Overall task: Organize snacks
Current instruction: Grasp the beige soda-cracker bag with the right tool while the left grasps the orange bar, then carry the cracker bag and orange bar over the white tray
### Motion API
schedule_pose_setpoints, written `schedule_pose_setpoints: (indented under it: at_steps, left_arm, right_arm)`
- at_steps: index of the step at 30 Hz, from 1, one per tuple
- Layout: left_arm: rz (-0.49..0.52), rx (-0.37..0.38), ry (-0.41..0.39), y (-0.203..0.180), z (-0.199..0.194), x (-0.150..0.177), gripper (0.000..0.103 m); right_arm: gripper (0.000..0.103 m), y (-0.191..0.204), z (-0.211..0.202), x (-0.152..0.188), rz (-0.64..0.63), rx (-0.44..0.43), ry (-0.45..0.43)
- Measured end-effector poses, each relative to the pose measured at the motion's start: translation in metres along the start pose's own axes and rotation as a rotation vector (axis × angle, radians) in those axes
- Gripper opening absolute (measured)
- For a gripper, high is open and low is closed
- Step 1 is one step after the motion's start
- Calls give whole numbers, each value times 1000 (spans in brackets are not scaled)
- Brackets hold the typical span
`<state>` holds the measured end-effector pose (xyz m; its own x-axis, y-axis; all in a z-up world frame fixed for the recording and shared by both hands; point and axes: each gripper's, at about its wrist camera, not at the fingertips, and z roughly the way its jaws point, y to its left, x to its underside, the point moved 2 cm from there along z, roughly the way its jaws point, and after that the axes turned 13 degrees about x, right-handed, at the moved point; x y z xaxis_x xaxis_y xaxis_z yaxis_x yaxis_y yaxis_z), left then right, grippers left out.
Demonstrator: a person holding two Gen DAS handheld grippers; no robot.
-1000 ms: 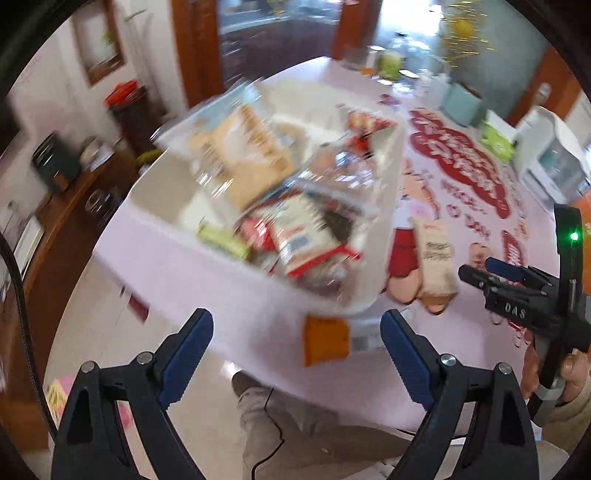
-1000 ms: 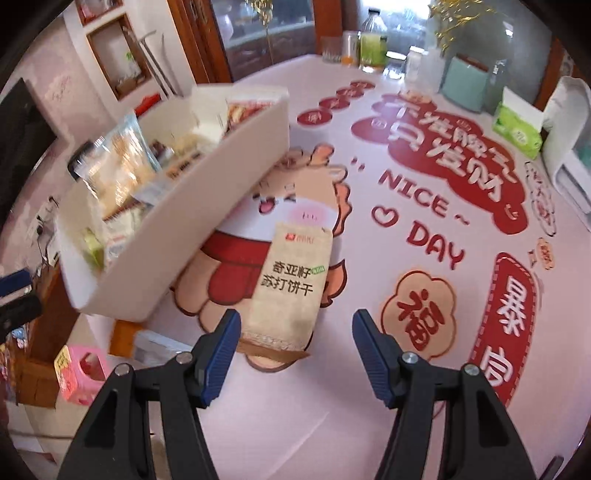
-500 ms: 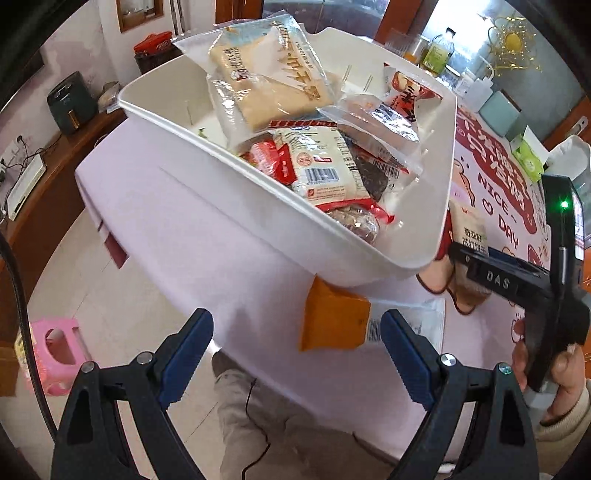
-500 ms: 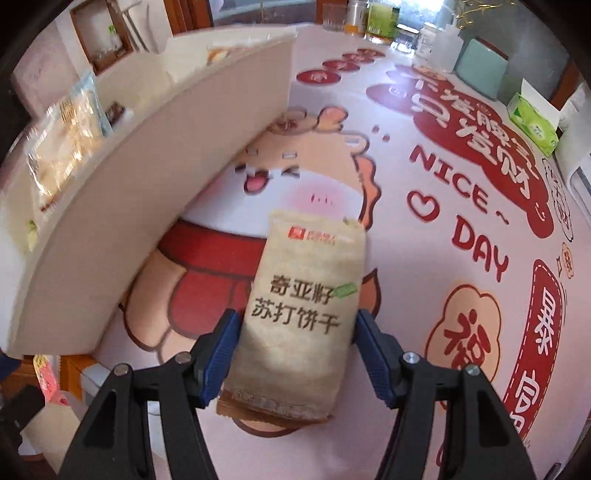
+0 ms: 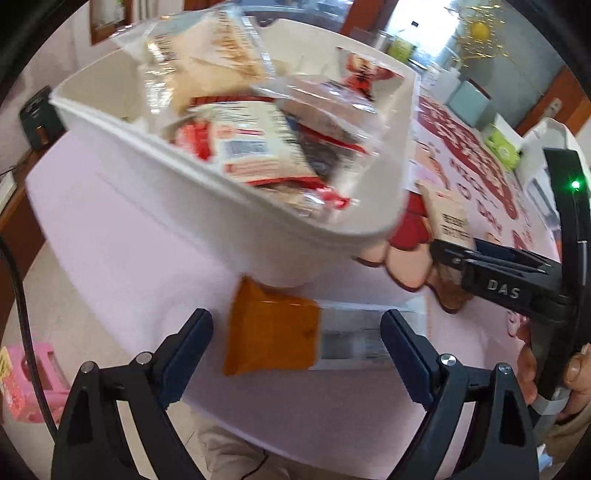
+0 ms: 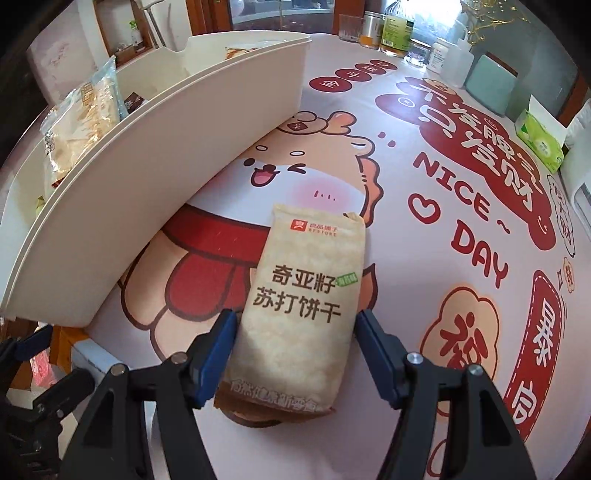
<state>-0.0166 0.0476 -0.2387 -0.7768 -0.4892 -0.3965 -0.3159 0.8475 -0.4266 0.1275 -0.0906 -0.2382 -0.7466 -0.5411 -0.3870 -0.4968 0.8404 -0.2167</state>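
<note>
A white bin (image 5: 258, 221) holds several snack packets at the table's left end. My left gripper (image 5: 297, 332) hangs open over an orange and white packet (image 5: 273, 332) that lies flat by the table's near edge, in front of the bin. The packet's white end reaches past the right pad. A beige cracker packet (image 6: 303, 295) lies on the printed tablecloth beside the bin (image 6: 147, 184). My right gripper (image 6: 293, 332) straddles its lower half, jaws open, pads close to both sides without squeezing. In the left wrist view the right gripper (image 5: 454, 254) sits over that cracker packet (image 5: 448, 214).
Bottles (image 6: 397, 26), a teal box (image 6: 489, 86), a green tissue box (image 6: 541, 136) and a white appliance (image 6: 580, 173) line the table's far and right sides. A pink stool (image 5: 26, 384) stands on the floor at the left. A hand (image 5: 576, 369) holds the right gripper.
My left gripper has come down toward the orange packet at the table's edge. My right gripper has lowered so the cracker packet now lies between its jaws.
</note>
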Motion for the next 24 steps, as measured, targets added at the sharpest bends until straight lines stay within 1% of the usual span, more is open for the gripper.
schedule_pose_setpoints:
  at_steps: [4,5,8,11,14,17,21,22,23,24]
  left_arm:
    - [30,38,11,-16,6,3,91]
    - [43,48,18,-21,9,4,91]
    - [80,82,42,-37,14,6,91]
    - [135,124,75,-56,22,11,91]
    - [243,148,111,-81,29,16,91]
    - [377,138,131,-102,30,23,91]
    - [592,53,108,-129,26,25,91]
    - [638,35,105,-135,27,24,91]
    - [663,28,106,-137,27,22,91]
    - [704,23,118,-141,28,19,91]
  right_arm:
    - [66,-1,-2,5,-23,-8,-7]
    - [62,-2,-2,6,-24,-9,-8]
    - [57,-6,-5,11,-27,-11,-8]
    - [57,-16,-7,17,-3,-1,9]
    - [56,-31,-7,25,35,18,23]
    - [56,-49,-6,32,83,38,41]
    - [56,-71,-8,44,137,64,61]
    - [56,-78,-9,48,157,69,65]
    - [56,-82,-10,50,169,73,67]
    - [56,-87,-11,53,185,76,68]
